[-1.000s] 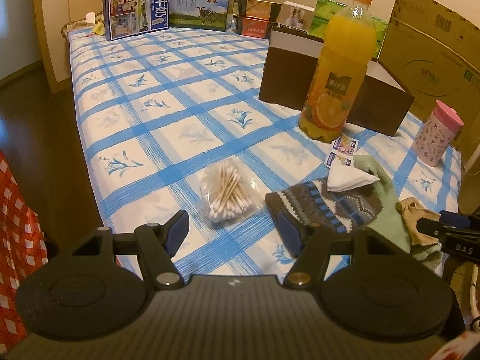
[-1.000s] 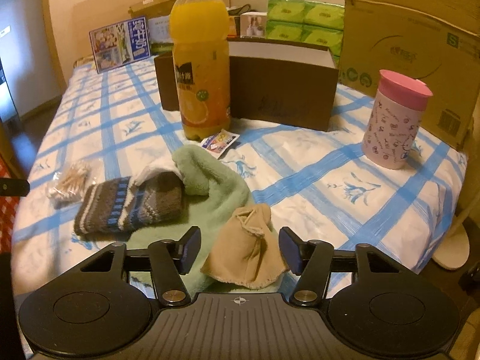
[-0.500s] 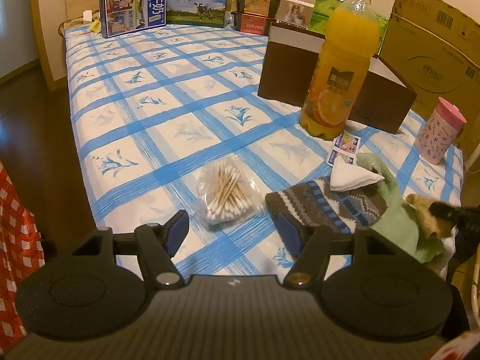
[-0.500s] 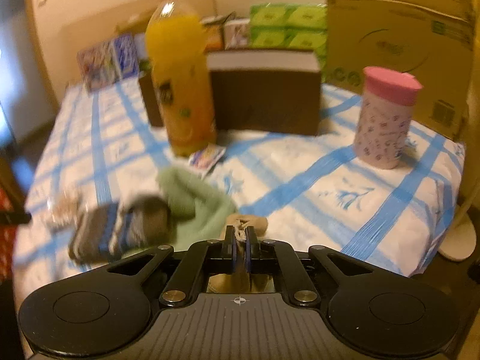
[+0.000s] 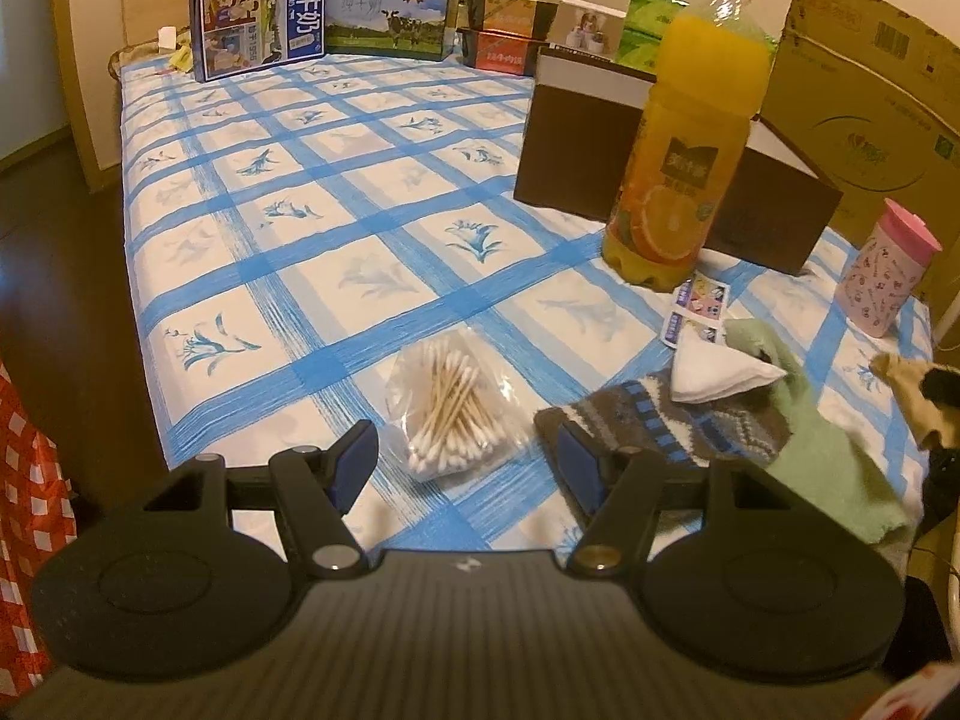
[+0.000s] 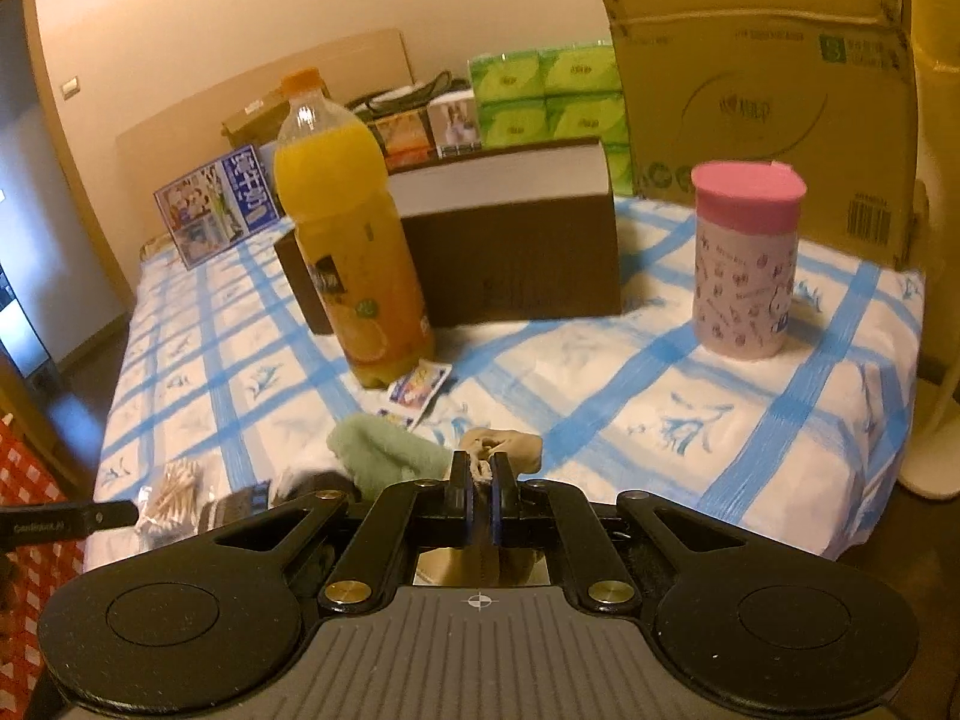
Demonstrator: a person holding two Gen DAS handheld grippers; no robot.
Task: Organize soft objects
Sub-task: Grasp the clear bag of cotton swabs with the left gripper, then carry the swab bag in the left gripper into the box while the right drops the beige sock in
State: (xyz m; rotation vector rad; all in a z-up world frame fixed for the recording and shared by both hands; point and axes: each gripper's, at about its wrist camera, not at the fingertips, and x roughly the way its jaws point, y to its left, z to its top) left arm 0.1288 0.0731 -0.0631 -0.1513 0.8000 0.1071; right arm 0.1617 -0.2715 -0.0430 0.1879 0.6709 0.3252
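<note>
At the bed's near right corner: beige cloth (image 6: pixel 503 445), pinched in the closed right gripper (image 6: pixel 480 483) and raised for sorting; left gripper (image 5: pixel 465 465), jaws apart and empty, waits above the cotton-swab bag (image 5: pixel 447 405) beside the knitted sock (image 5: pixel 666 423).

Swab bag (image 5: pixel 447 408) left of knit sock (image 5: pixel 666 426); juice bottle (image 5: pixel 684 138) behind, w/ box (image 5: pixel 576 144) beyond.
</note>
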